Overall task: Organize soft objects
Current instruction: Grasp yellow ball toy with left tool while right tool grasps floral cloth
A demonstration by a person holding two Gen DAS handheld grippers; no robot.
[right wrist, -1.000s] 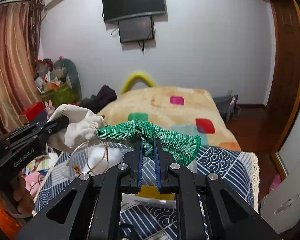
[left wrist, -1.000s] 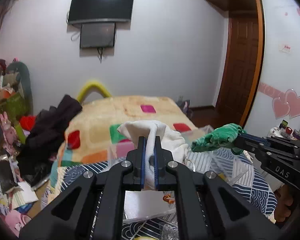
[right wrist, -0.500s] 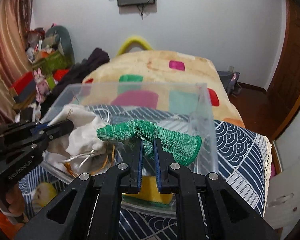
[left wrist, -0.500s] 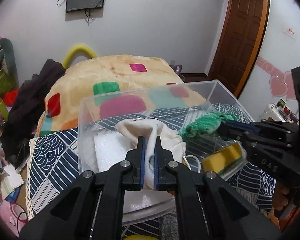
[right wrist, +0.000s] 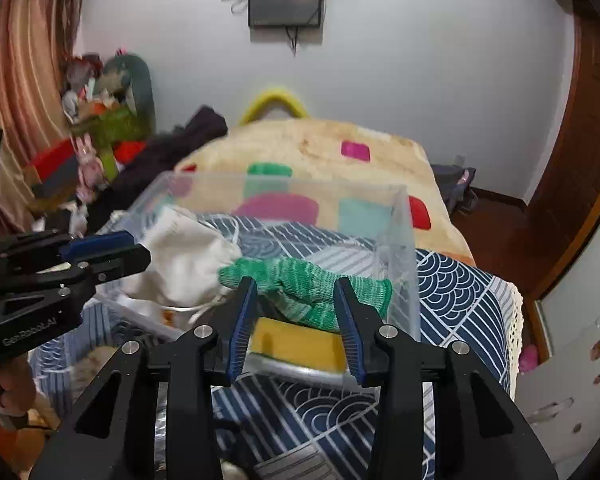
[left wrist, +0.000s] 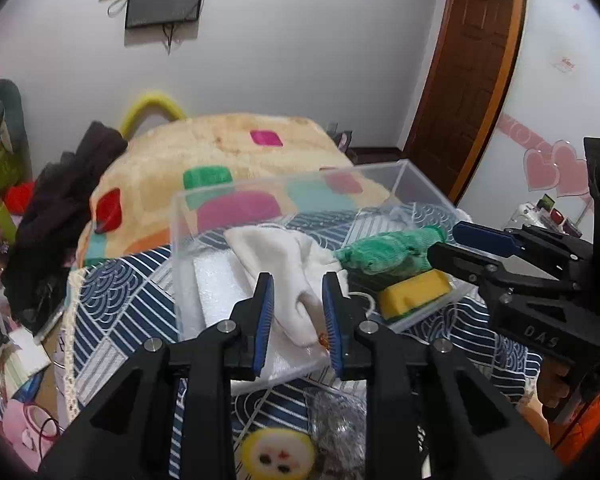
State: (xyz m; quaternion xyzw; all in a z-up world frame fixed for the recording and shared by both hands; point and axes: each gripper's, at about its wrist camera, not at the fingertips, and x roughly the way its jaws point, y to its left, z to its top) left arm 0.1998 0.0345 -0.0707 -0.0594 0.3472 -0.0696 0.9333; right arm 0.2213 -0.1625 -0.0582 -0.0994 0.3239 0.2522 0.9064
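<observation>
Both claws stand with jaws spread, gripping nothing: the left gripper (left wrist: 298, 312) at the near side of the clear box (left wrist: 420, 184), the right gripper (right wrist: 296, 316) at its right end. The white cloth (left wrist: 288, 256) lies in the box's middle. The green sock (right wrist: 312, 284) rests over the yellow sponge (right wrist: 296, 344) at the right end.

a cream-white cloth pouch (left wrist: 284, 252) and a mottled green knitted glove (right wrist: 312, 284) lie in a clear plastic box (left wrist: 300, 184) with a yellow sponge block (right wrist: 296, 344). the navy cloth with white wave pattern (right wrist: 460, 288) covers the surface. blue fingers (left wrist: 263, 312).
</observation>
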